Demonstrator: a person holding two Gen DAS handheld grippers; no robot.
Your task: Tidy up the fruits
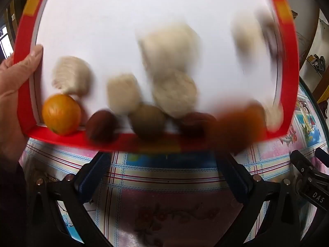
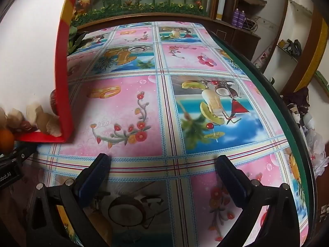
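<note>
So the fruit's all sitting in a red-rimmed white tray (image 1: 287, 65) that a bare hand (image 1: 14, 86) is holding by its left edge, tipped toward the camera so everything has piled against the near rim. From the left wrist view: an orange (image 1: 61, 117) at the near left corner, a dark reddish-brown round fruit (image 1: 101, 128) next to it, a greenish-brown one (image 1: 148, 121) in the middle, and more brownish stuff to the right that's too blurred to call. Behind them are pale beige lumps (image 1: 172, 70). Could be peels or foam fruit nets, honestly can't tell.

Both sets of tongs are spread wide with nothing in them. The left tongs (image 1: 164, 164) hang over the patterned surface (image 2: 185, 103) just near of the tray. The right tongs (image 2: 164, 164) are off to the right over bare cloth, with the tray's corner at the left of that view.

Handling guess: the orange looks firm and fairly light, with a smooth skin, so it'll roll. I'd take it across the widest part, tongs straddling it, and squeeze gently. The dark fruits look smaller and maybe softer, so same idea with less pressure. The pale lumps look feather-light and crushable, likely to snag or shift. And wait until the tray lies flat, since everything in it is loose and sliding.
</note>
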